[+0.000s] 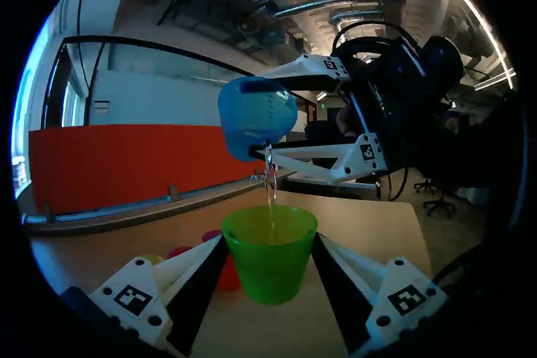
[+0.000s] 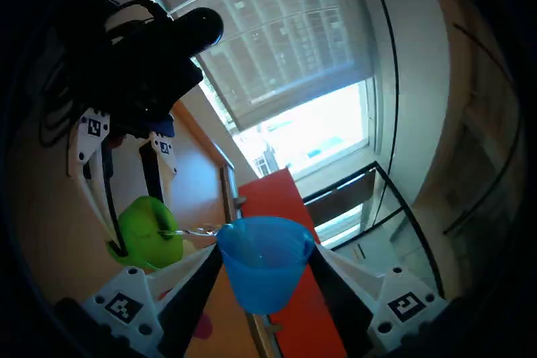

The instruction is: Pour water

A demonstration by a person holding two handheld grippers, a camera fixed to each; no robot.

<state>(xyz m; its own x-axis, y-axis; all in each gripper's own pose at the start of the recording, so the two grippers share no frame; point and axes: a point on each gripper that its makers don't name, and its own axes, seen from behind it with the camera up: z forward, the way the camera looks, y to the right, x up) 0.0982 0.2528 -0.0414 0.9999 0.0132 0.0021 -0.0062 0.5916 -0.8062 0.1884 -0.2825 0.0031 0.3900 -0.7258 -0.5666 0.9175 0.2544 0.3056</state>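
Right gripper, clamped on tilted blue cup, streams water into green cup, gripped steady below by left gripper.

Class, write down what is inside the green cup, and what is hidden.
A thin water stream from the tilted blue cup drops inside the green cup. Its near wall hides the bottom and the water level.
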